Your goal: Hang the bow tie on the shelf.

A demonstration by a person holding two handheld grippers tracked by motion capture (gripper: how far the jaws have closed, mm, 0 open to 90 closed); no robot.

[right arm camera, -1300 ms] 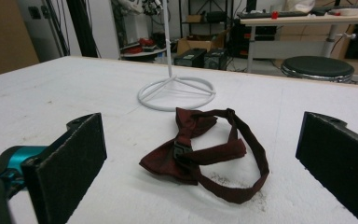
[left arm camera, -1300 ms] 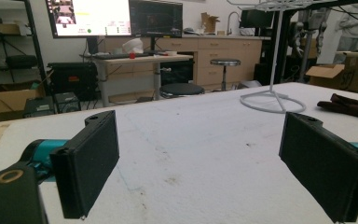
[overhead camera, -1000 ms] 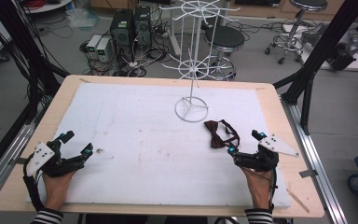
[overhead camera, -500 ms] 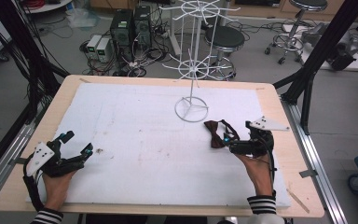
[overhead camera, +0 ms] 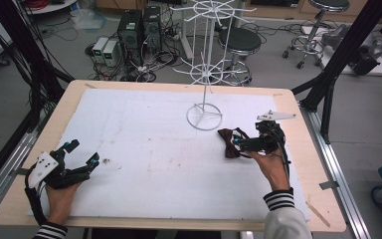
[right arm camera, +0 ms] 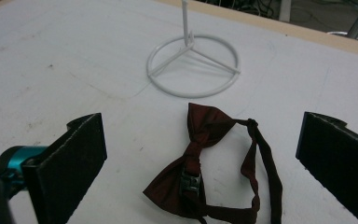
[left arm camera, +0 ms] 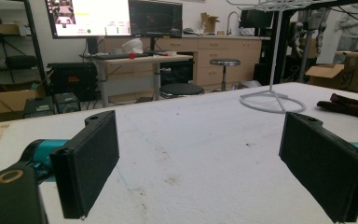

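Note:
A dark red bow tie (overhead camera: 227,143) with its strap lies flat on the white foam board, just in front of the white wire rack's ring base (overhead camera: 204,116). My right gripper (overhead camera: 238,144) is open and hovers at the tie's right end, pointing left. In the right gripper view the bow tie (right arm camera: 193,158) lies between and below the wide-apart jaws of the right gripper (right arm camera: 203,126), untouched, with the ring base (right arm camera: 193,65) beyond it. My left gripper (overhead camera: 84,152) rests open near the front left corner, holding nothing; the left gripper (left arm camera: 200,123) looks across the bare board.
The rack's thin pole (overhead camera: 210,59) rises from the base with wire arms overhead. The foam board (overhead camera: 144,129) covers a wooden table (overhead camera: 298,149). Stools, computers and cables stand on the floor behind. The far rack base (left arm camera: 271,100) is right of centre.
My right gripper has moved forward and left from the front right of the board to the bow tie, staying open. The left gripper and the tie have not moved.

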